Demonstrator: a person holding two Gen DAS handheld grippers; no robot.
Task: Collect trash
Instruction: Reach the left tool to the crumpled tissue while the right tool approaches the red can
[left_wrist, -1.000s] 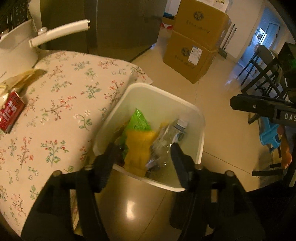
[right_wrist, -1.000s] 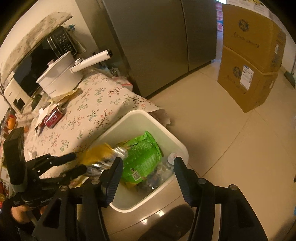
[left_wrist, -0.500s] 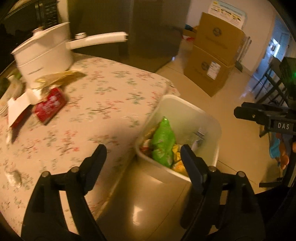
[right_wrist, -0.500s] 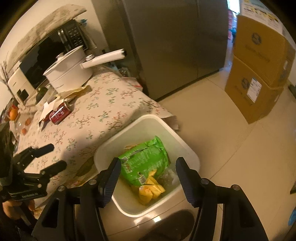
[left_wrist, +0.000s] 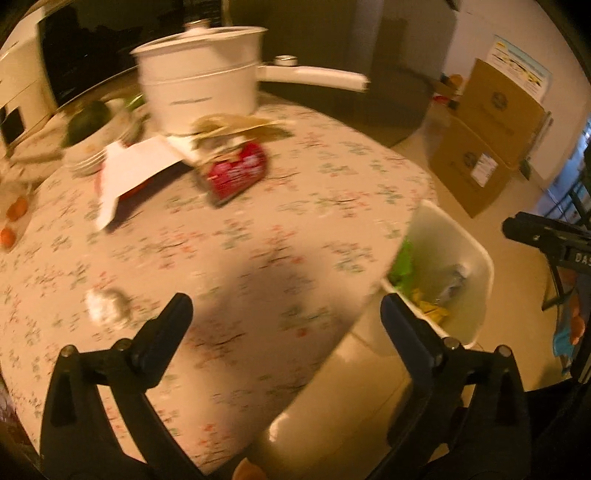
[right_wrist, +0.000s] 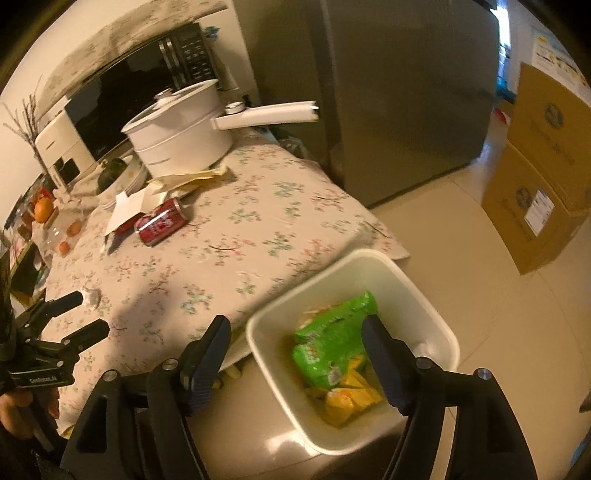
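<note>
With the green bag (right_wrist: 334, 345) and yellow wrapper (right_wrist: 351, 402) already in the white bin (right_wrist: 424, 295), both the left gripper (left_wrist: 286, 314) and right gripper (right_wrist: 295, 332) had just spread empty and swung toward the tabletop's red can (left_wrist: 236, 173) and crumpled wad (left_wrist: 105, 304).

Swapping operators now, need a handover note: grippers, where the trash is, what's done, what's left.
Left gripper: jaws have just been opening, now wide, nothing between them, over the table.
Right gripper: jaws have just been opening, empty, above the bin.
Done: green bag and yellow wrapper lie in the bin.
Left: red can, white paper, tan wrappers by the pot, and a crumpled wad near the left gripper.
</note>
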